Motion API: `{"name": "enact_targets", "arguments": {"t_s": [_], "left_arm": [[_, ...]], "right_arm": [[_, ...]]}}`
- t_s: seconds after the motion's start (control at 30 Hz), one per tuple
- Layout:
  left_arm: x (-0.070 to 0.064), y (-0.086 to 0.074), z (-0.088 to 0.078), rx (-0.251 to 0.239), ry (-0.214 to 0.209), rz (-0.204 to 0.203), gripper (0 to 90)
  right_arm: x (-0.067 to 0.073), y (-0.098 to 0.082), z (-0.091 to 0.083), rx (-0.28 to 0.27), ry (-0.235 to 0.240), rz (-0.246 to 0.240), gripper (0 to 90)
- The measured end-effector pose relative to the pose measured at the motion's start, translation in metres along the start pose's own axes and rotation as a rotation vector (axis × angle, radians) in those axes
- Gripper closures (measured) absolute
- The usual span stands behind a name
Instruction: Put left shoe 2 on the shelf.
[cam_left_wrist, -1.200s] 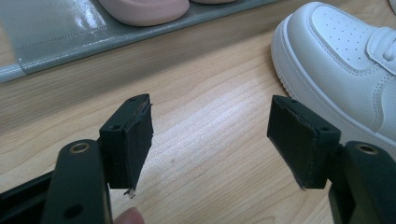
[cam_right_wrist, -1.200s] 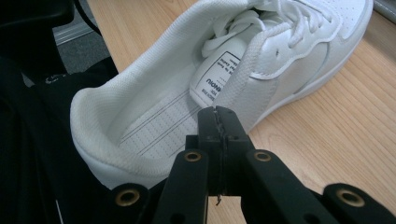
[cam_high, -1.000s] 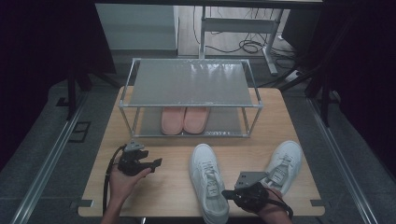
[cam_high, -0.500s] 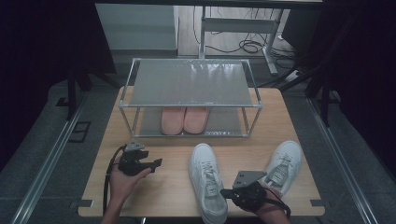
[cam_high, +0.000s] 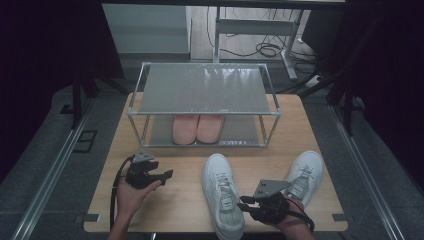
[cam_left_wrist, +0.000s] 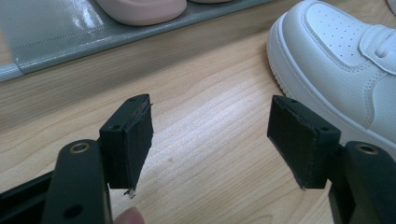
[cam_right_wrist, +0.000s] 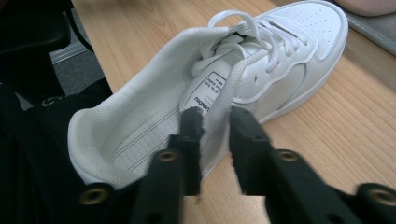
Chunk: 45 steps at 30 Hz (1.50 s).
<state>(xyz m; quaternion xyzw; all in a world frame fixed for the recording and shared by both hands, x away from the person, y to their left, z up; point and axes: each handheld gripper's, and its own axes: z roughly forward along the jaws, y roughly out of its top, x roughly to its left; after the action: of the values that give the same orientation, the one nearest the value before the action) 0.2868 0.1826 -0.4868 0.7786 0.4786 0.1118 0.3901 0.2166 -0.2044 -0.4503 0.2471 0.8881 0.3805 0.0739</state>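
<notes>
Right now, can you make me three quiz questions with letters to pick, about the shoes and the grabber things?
1. Where are the pink slippers?
A. on the rack's lower shelf
B. on the rack's top shelf
C. on the floor

2. How many white sneakers are on the table?
A. one
B. two
C. four

3. How are the left gripper's jaws?
A. shut tight
B. holding a slipper
C. wide open

Answers: 1 A, they sit under the top shelf of the rack. 2 B, one in the middle, one at the right. 3 C, bare wood shows between them.
</notes>
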Motion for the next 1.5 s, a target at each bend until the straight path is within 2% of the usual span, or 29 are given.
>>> {"name": "enact_targets", "arguments": {"t_s": [0.07, 0.13, 0.17, 0.3, 0.53, 0.93, 1.13, 1.17, 1.2, 1.23, 1.3, 1.5], "left_arm": [[0.001, 0.001, 0.000, -0.002, 0.000, 0.002, 31.6], [0.002, 0.001, 0.001, -0.001, 0.000, 0.001, 31.6], [0.002, 0.001, 0.001, 0.000, -0.001, -0.001, 31.6], [0.000, 0.001, 0.002, 0.004, -0.004, 0.004, 31.6], [0.001, 0.001, 0.001, -0.001, -0.003, 0.001, 31.6], [0.000, 0.000, 0.004, 0.008, -0.005, 0.002, 31.6], [0.000, 0.000, 0.004, 0.011, -0.003, 0.001, 31.7], [0.000, 0.000, 0.004, 0.010, -0.003, 0.001, 31.8], [0.000, 0.000, 0.004, 0.010, -0.003, 0.001, 31.8], [0.000, 0.000, 0.004, 0.008, -0.004, 0.000, 31.8], [0.001, 0.000, 0.004, 0.009, -0.002, -0.003, 31.8], [0.002, -0.001, 0.003, 0.010, 0.002, -0.010, 32.0]], "right_arm": [[-0.001, 0.001, 0.002, 0.000, -0.023, 0.015, 60.6], [-0.001, 0.002, 0.003, 0.001, -0.036, 0.019, 58.4], [-0.002, 0.003, 0.006, 0.005, -0.060, 0.028, 53.8], [0.001, 0.006, 0.013, 0.019, -0.081, 0.036, 49.1], [0.002, 0.009, 0.026, 0.056, -0.103, 0.038, 47.8], [0.001, 0.015, 0.045, 0.110, -0.149, 0.082, 52.9], [0.002, 0.015, 0.046, 0.107, -0.171, 0.103, 59.5], [0.002, 0.014, 0.045, 0.100, -0.185, 0.112, 65.6], [0.002, 0.014, 0.045, 0.100, -0.185, 0.112, 65.6], [0.002, 0.013, 0.043, 0.084, -0.215, 0.117, 70.5], [0.000, 0.013, 0.043, 0.076, -0.204, 0.138, 72.2], [-0.004, 0.015, 0.042, 0.069, -0.210, 0.140, 76.8]]}}
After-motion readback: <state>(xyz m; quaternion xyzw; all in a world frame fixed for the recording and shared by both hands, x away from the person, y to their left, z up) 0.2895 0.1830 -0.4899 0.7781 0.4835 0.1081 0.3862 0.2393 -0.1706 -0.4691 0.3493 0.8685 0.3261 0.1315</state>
